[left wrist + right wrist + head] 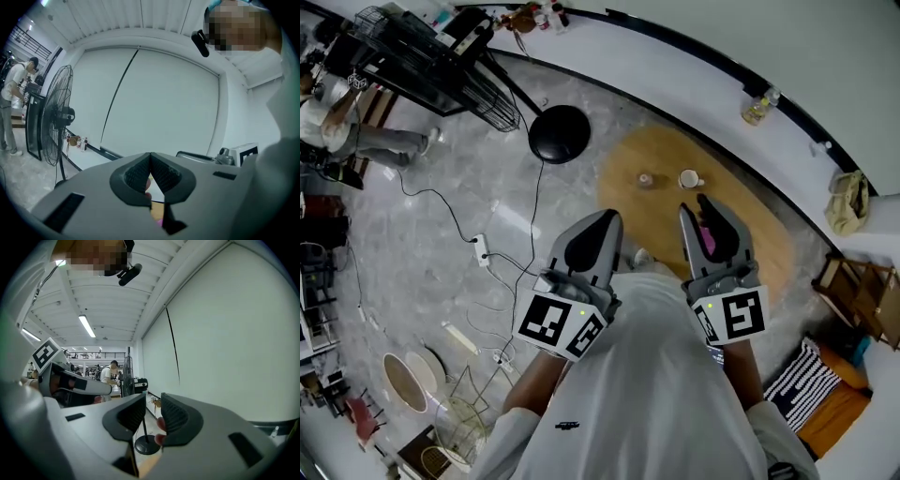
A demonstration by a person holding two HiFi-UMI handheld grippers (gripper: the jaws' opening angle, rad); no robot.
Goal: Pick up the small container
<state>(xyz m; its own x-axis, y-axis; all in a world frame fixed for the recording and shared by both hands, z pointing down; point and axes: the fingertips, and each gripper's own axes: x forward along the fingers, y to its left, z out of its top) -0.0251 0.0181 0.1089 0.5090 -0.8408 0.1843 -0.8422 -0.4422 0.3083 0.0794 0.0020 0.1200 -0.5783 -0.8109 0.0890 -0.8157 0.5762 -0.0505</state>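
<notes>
A round wooden table (759, 244) lies below and just beyond the fingers (602, 225). Ahead and to their left a tall black fan (55, 123) stands on the grey marble floor (422, 216), its round base (559, 133) near the table's edge. Left of the fingers a white power strip (480, 248) trails cables. Far off on that side stands a person (11, 108). Ahead to the right a bottle (757, 106) sits on a white ledge (675, 66). A striped cushion (802, 375) lies back to the right.
</notes>
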